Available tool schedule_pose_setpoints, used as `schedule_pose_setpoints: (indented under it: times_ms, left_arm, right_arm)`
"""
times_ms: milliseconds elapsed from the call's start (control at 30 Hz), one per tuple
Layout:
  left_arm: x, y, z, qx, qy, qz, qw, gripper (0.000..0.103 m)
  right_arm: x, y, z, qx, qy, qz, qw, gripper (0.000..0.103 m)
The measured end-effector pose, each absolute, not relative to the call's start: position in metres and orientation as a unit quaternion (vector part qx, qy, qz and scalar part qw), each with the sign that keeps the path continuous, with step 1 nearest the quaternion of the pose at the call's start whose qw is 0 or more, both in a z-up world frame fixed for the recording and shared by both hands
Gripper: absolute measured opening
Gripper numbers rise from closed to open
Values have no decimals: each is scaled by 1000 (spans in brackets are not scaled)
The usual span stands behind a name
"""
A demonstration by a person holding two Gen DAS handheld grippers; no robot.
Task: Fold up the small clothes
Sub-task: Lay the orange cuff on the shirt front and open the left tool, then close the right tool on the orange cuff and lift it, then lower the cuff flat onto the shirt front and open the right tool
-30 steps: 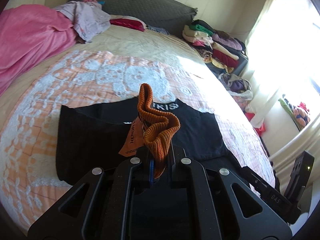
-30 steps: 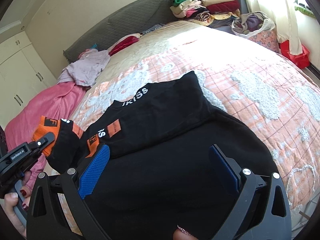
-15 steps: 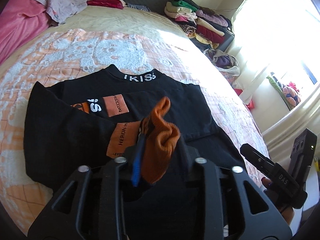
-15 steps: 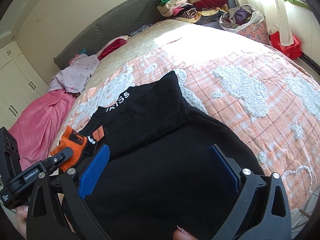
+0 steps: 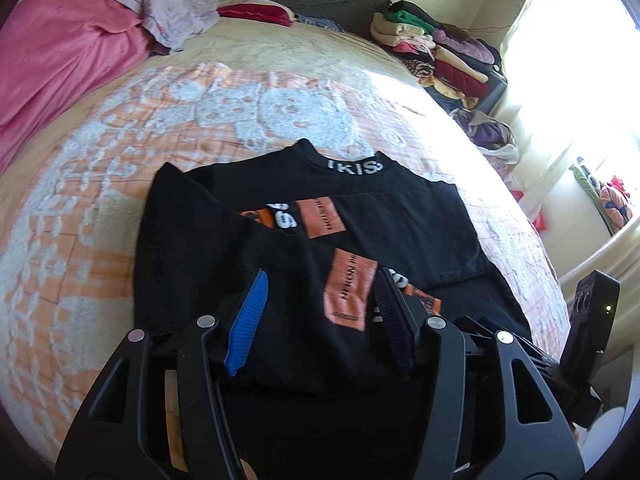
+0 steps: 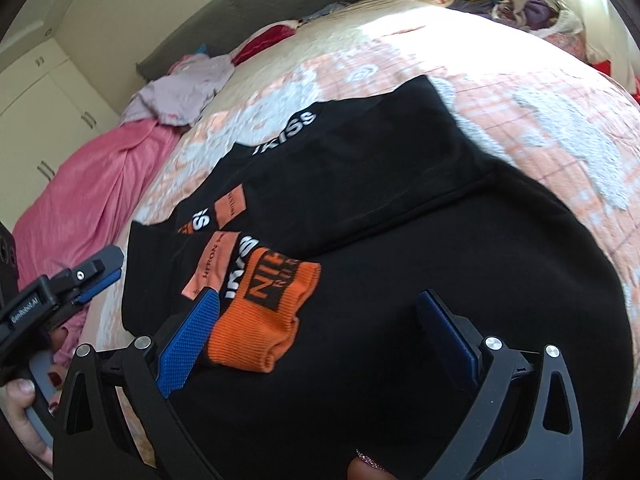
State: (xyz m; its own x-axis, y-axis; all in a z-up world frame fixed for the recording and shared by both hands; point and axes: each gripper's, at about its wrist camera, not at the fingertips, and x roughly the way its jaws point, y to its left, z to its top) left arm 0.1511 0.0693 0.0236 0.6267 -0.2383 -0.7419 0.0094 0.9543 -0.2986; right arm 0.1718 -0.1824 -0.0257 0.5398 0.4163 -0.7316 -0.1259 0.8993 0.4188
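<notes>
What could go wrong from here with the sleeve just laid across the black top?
1. The orange cuff lies loose on the black top, slightly bunched; it may slide or unfold when the next fold lifts the body.
2. Both the left tongs and right tongs are open, so nothing pins the fabric.
3. The lower hem lies hidden beneath the tongs, so a blind grab could catch several layers.

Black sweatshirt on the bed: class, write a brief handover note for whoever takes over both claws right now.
Left claw: open, empty, over the black sweatshirt.
Right claw: open, empty, above the sweatshirt's lower part.
Sweatshirt lies flat on the bedspread, collar away from you.
Done: both sleeves are folded across the body; the orange cuff lies on top.
Left: probably fold the lower part up toward the collar.
</notes>
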Motion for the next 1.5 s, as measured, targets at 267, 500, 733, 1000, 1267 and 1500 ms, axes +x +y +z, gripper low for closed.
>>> schedule_pose_setpoints:
  times_ms: [267,500,733,1000,1267,1500]
  left_arm:
    - [138,96,26,-155,415,-45,895,57]
    - [128,120,27,-180,407,-23,895,61]
    - [121,138,23,-196,407,-3,892,62]
    - [115,147,27,-205,402,10,892,62]
    - [116,148,25,-207,402,19,892,62]
    - [124,145,23,-202,406,18,891,62]
  right_arm:
    - [180,-158,-41,139,461,165,861,81]
    - [180,-148,-41,125,454,180,864,49]
    - [179,-139,-26,100,424,212,875,19]
    - [193,-132,23,55,367,236,898,15]
    - [217,-153,56,4,330,198,923,14]
    - [234,-193,50,7,335,149,930,13]
